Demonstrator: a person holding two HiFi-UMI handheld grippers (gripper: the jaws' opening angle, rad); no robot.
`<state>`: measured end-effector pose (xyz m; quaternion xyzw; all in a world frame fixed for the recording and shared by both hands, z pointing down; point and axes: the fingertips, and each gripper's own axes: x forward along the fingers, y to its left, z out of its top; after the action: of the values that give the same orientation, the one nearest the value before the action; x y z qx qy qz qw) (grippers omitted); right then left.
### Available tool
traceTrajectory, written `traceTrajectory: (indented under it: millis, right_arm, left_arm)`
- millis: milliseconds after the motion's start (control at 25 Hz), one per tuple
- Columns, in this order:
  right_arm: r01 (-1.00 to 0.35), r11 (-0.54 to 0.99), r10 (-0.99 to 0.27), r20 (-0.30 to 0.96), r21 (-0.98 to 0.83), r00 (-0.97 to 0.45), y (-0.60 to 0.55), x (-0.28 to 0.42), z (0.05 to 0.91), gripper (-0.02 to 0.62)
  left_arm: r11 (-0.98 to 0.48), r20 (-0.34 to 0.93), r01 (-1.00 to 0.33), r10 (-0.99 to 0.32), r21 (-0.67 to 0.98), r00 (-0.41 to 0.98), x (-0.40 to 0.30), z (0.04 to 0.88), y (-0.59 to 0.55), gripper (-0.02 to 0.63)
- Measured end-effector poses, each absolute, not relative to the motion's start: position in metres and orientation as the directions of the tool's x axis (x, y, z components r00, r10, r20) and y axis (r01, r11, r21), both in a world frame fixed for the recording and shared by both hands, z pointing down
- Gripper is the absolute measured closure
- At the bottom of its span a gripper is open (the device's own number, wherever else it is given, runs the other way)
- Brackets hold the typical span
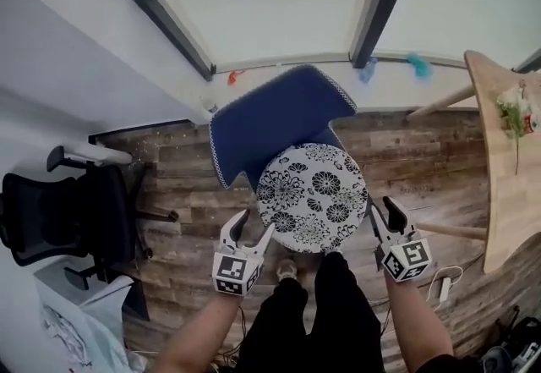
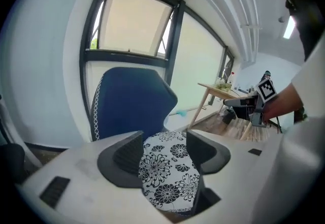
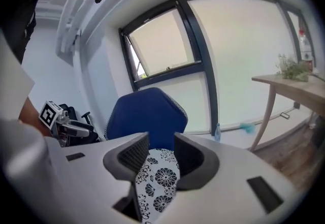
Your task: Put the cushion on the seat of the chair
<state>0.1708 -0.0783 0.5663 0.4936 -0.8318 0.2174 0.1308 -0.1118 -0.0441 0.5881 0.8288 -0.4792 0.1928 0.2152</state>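
A round white cushion [image 1: 313, 196] with black flowers hangs over the seat of the blue chair [image 1: 270, 122] and hides most of it. My left gripper [image 1: 254, 223] is at its near-left rim and my right gripper [image 1: 380, 211] at its near-right rim. In the left gripper view the cushion [image 2: 170, 167] fills the gap of the left gripper [image 2: 165, 147], with the chair back [image 2: 129, 101] behind. In the right gripper view the cushion [image 3: 160, 182] runs edge-on through the narrow gap of the right gripper [image 3: 160, 152], which is shut on it, in front of the chair [image 3: 144, 114].
A black office chair [image 1: 68, 215] stands at the left by the wall. A wooden table [image 1: 507, 168] with a small plant [image 1: 516, 113] fills the right side. Cables [image 1: 444, 282] lie on the plank floor at the lower right. The person's legs [image 1: 313, 312] stand just before the chair.
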Motion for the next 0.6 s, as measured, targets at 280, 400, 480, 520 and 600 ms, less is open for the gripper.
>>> traceTrajectory:
  millis: [280,400,480,520,600]
  right_arm:
    - [-0.857,0.468,-0.772,0.373,-0.216,-0.515,-0.072,0.161,0.475,0.475]
    - [-0.853,0.483,-0.778,0.349,-0.2,-0.522,-0.066,0.16,0.436,0.48]
    - [-0.857,0.476,-0.792,0.328,-0.196,-0.515,-0.063,0.163,0.411,0.488]
    - [-0.86,0.47,-0.8,0.316,-0.2,-0.51,-0.062,0.165,0.398,0.492]
    - [-0.865,0.459,-0.812,0.297,-0.205,-0.502,-0.06,0.168,0.376,0.514]
  left_arm:
    - [-0.485,0.465,-0.861,-0.734,0.153,0.496,-0.117,0.513,-0.041,0.347]
    - [-0.49,0.42,-0.86,-0.757,0.143,0.501,-0.125,0.476,-0.041,0.347]
    - [-0.459,0.383,-0.875,-0.788,0.154,0.482,-0.133,0.45,-0.043,0.347]
    - [-0.445,0.366,-0.881,-0.802,0.159,0.471,-0.135,0.438,-0.043,0.347]
    - [-0.431,0.344,-0.888,-0.819,0.159,0.459,-0.137,0.415,-0.041,0.347]
